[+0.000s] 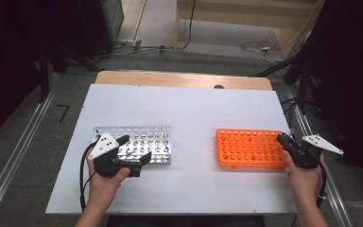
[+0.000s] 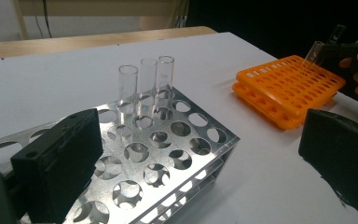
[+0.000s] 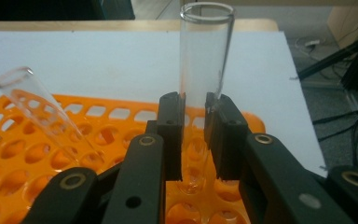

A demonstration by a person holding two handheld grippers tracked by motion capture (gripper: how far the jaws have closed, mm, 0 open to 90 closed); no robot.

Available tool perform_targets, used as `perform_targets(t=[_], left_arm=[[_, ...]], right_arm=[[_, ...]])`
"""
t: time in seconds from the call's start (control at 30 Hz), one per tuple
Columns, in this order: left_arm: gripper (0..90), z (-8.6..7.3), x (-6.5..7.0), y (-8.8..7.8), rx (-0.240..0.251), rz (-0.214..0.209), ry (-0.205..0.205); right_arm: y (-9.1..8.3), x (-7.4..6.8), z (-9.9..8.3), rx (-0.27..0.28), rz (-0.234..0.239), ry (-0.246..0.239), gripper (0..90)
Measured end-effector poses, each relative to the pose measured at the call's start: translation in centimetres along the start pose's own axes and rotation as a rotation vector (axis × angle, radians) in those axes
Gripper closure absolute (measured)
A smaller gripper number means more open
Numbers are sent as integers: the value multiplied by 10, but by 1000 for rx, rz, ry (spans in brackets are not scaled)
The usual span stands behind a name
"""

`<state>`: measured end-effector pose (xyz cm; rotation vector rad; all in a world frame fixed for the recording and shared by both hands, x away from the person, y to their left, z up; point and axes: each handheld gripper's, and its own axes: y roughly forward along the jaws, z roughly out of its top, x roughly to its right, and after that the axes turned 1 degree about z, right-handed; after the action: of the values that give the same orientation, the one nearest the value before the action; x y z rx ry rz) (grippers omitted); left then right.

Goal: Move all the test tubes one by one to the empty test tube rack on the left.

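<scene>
The right tongs (image 3: pixel 193 140) are clamped on a clear glass tube (image 3: pixel 204 70), which stands upright over the holes of the orange plastic rack (image 3: pixel 42 140); a second tube (image 3: pixel 42 112) leans in this rack. The left tongs (image 2: pixel 200 154) stand apart over the shiny metal rack (image 2: pixel 168 154), which holds three upright clear tubes (image 2: pixel 145 84) at its far side, on the white counter (image 1: pixel 194 113).

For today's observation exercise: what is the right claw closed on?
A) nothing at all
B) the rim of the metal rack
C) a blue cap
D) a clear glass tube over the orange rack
D: the right claw pinches an upright clear tube between its black pads, with the tube's bottom over a hole of the orange rack.
</scene>
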<state>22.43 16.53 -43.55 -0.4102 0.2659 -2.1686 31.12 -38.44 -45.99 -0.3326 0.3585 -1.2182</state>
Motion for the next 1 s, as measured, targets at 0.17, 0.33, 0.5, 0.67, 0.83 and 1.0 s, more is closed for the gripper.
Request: perform_targets(t=[0.17,0.33,0.5,0.67,0.83,1.0], left_arm=[[0,1,3,1,-1,-6,14],[0,2,7,2,0,-19,25],[0,4,10,1,5,-24,30],[0,5,12,2,8,-36,30],[0,6,17,3,10,-52,35],[0,7,23,5,7,-75,44]], right_arm=[[-14,-8,10,38,11,-24,734],[-24,-20,18,42,57,-37,734],[-30,-38,23,33,128,-67,734],[-32,-56,26,25,188,-98,734],[-33,-72,26,20,251,-112,733],[-34,-90,25,15,302,-146,733]])
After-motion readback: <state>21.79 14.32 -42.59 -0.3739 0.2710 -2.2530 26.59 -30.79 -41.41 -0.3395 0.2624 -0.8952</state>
